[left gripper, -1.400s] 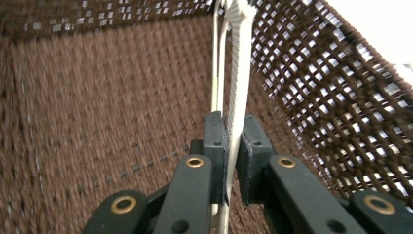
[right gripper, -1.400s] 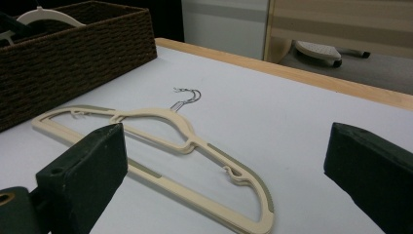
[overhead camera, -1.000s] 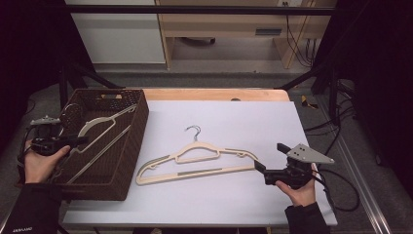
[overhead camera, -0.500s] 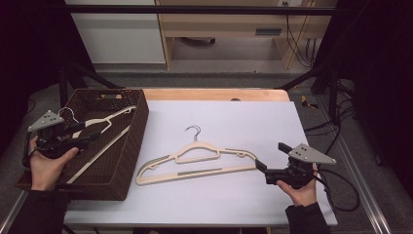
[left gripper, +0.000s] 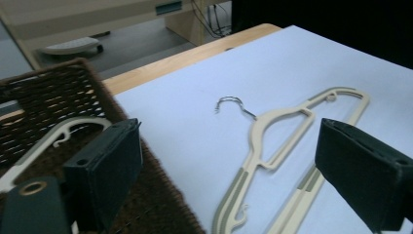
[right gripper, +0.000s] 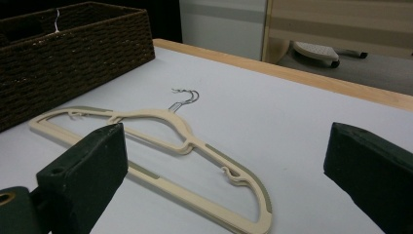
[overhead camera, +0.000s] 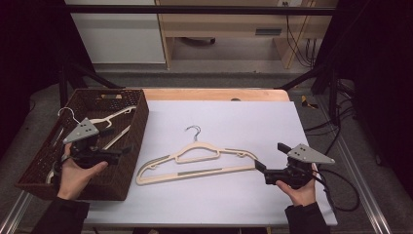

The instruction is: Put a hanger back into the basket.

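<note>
A cream plastic hanger (overhead camera: 195,158) with a metal hook lies flat on the white table top; the left gripper view has this hanger (left gripper: 272,131) too. A second cream hanger (overhead camera: 114,116) lies in the brown woven basket (overhead camera: 139,109). My left gripper (overhead camera: 125,150) hovers over the basket's near right part, pointing at the table. Its jaws have just been opening and now stand wide, with nothing between them (left gripper: 229,170). My right gripper (overhead camera: 269,157) stands open just off the table hanger's right end, also with nothing in it (right gripper: 229,170).
The basket (right gripper: 73,44) takes up the table's left side. A wooden strip (overhead camera: 214,94) runs along the far edge. Cables (overhead camera: 341,190) trail from the right gripper past the table's right edge. Bare white surface lies beyond and to the right of the table hanger (right gripper: 160,131).
My left gripper has moved right, from the basket's left rim across it toward the table, and its jaws have opened. The basket hanger now lies apart from it. The right gripper has stayed put.
</note>
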